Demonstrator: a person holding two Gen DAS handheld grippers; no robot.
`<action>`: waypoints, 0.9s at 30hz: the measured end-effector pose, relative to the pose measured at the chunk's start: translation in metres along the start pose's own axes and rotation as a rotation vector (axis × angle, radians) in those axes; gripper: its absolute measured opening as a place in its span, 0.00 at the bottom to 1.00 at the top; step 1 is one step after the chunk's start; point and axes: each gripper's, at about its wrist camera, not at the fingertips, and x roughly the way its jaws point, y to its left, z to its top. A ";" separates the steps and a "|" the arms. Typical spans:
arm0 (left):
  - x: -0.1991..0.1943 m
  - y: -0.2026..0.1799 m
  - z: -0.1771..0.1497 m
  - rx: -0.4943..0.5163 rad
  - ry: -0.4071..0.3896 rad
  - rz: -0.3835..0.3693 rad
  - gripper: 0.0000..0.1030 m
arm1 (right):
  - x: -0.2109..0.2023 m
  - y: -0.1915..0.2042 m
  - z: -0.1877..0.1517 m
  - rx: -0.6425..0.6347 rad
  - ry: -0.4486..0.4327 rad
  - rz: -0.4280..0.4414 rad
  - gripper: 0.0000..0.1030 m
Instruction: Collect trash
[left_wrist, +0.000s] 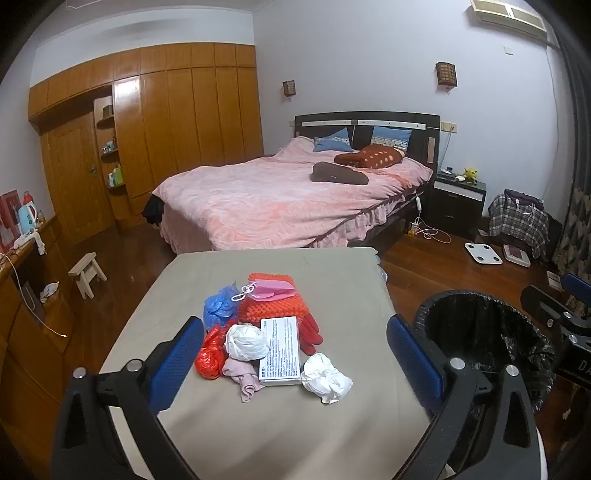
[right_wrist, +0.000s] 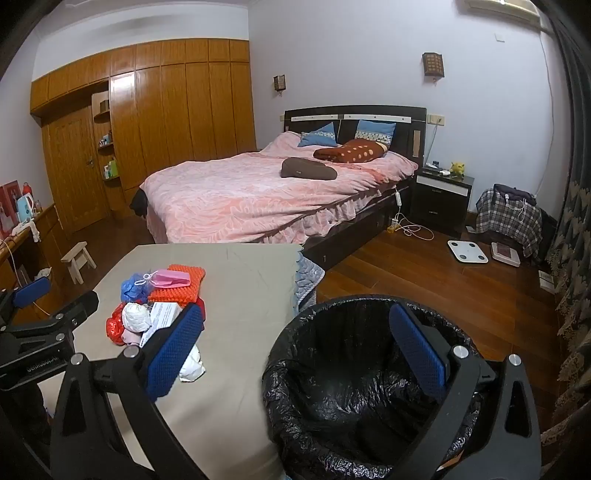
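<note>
A heap of trash lies on the grey-covered table: a white crumpled tissue, a white wad, a red plastic bag, a blue plastic bag, a pink mask, a pink cloth scrap, a white printed box and red-orange netting. My left gripper is open and empty, just short of the heap. My right gripper is open and empty above the black-lined bin. The bin stands right of the table. The heap also shows in the right wrist view.
A bed with a pink cover stands behind the table. A small wooden stool is on the floor at left, beside a wooden counter. A nightstand, white scale and plaid bag are at the right.
</note>
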 end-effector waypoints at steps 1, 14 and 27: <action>0.000 0.000 0.000 0.001 0.000 0.000 0.94 | 0.000 0.000 0.000 0.000 0.000 0.001 0.95; 0.002 -0.001 0.002 -0.004 -0.001 -0.003 0.94 | 0.000 0.000 -0.001 0.000 0.000 0.001 0.95; 0.001 0.000 0.001 -0.006 -0.001 -0.002 0.94 | 0.001 0.000 -0.001 0.000 0.000 0.000 0.95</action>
